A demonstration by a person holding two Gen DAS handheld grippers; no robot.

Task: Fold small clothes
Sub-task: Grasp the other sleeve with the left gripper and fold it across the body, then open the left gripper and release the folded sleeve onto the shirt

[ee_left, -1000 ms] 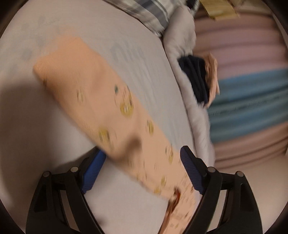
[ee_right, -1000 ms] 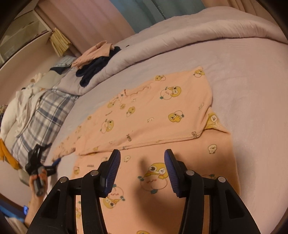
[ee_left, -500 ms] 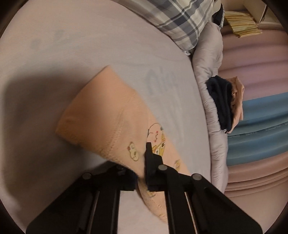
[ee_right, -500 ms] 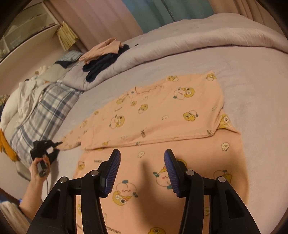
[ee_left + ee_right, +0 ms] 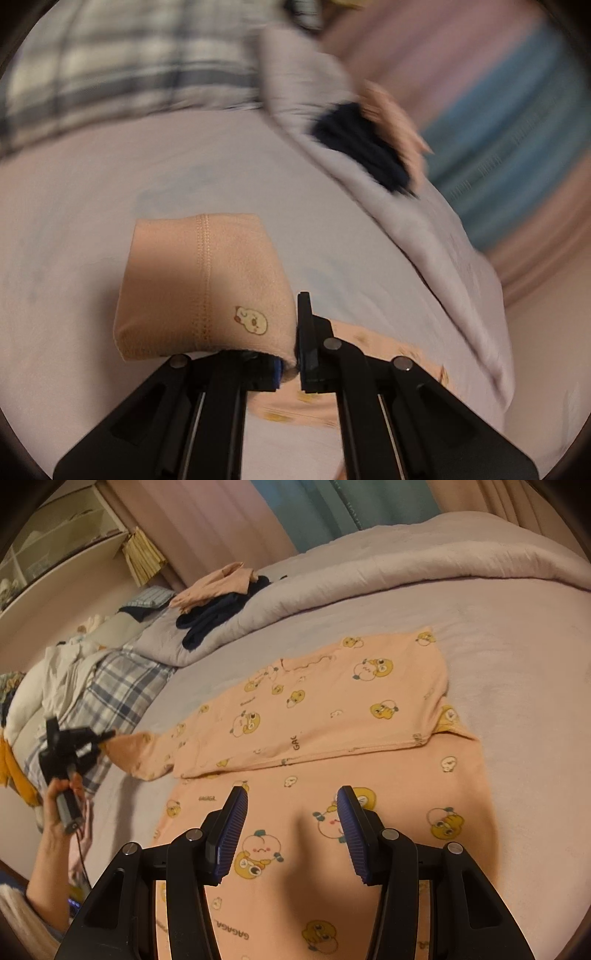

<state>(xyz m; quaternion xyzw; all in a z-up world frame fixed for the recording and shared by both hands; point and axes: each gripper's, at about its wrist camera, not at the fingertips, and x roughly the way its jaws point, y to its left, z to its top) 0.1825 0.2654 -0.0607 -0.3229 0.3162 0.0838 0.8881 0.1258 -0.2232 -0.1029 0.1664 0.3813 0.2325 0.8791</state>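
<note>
A peach garment with yellow cartoon prints (image 5: 332, 716) lies spread on the bed, one side folded over its middle. Its long sleeve (image 5: 147, 749) stretches to the left. My left gripper (image 5: 291, 354) is shut on the sleeve cuff (image 5: 203, 288) and holds it lifted off the sheet; it also shows in the right wrist view (image 5: 107, 736) at the far left. My right gripper (image 5: 291, 834) is open and empty, hovering just above the near part of the garment.
A rolled grey duvet (image 5: 332, 587) runs along the far side of the bed, with dark and peach clothes (image 5: 218, 602) piled on it. A plaid pillow (image 5: 118, 698) lies at the left. Curtains hang behind.
My left gripper closed on the sleeve cuff and lifted it, drawing it toward the garment body. My right gripper stayed open over the garment, shifting slightly.
</note>
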